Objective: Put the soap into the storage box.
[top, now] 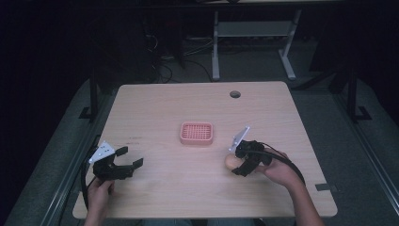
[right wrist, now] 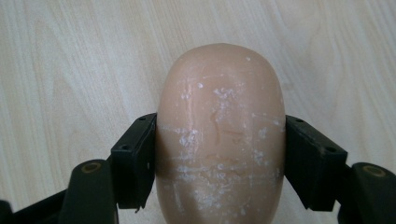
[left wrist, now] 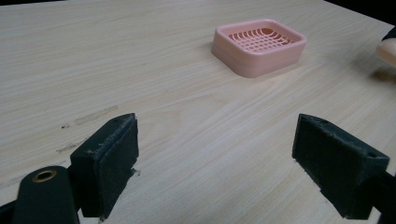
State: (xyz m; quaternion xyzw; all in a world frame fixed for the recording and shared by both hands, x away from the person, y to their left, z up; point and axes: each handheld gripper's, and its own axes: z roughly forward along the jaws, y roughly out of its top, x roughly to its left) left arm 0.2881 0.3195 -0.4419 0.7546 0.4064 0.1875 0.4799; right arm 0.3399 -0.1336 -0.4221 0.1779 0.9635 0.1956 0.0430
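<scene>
A pale peach oval bar of soap (right wrist: 219, 140) sits between the jaws of my right gripper (right wrist: 219, 161), which press on both its sides. In the high view that gripper (top: 236, 163) is right of the table's centre, with the soap (top: 231, 162) poking out at its left, low over the wood. A pink slatted soap dish (top: 196, 133) stands mid-table, up and left of the soap. My left gripper (top: 130, 157) rests near the front left, open and holding nothing. The left gripper view has the dish (left wrist: 259, 45) ahead to the right, beyond its spread jaws (left wrist: 215, 163).
The light wooden table (top: 155, 103) has a round cable hole (top: 235, 94) at its far edge. A white desk frame (top: 254, 37) and cables stand on the dark floor beyond. The soap's tip (left wrist: 387, 49) peeks in at the right edge of the left gripper view.
</scene>
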